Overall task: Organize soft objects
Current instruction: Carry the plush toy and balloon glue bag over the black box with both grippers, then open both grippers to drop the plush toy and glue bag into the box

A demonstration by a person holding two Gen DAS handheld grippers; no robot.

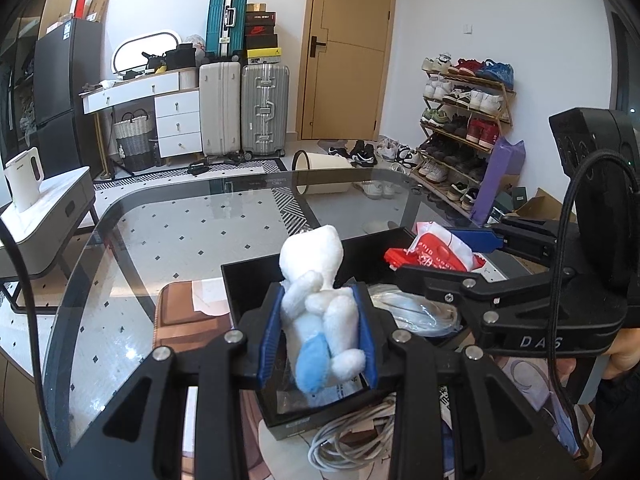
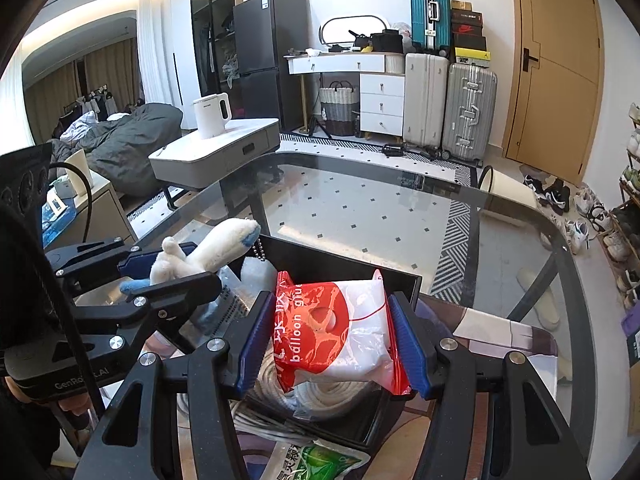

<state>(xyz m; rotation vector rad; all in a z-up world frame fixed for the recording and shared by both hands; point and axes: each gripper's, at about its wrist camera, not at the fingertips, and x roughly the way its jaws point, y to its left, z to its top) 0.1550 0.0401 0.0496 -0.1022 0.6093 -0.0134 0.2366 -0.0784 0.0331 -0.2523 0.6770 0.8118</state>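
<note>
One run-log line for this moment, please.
left gripper: shut on plush toy | right gripper: shut on balloon glue packet | both over black box

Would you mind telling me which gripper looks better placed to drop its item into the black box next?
Probably the right gripper: its red-and-white packet hangs directly over the black box. The left gripper holds the plush toy nearer the box's edge.

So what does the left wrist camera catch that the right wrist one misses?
Only the left view shows the wooden shoe rack fully. Only the right view shows the rumpled grey bedding and green packet. Both show the white-and-blue plush toy in the left gripper, the red-and-white balloon-glue packet in the right gripper, and the black box.
</note>
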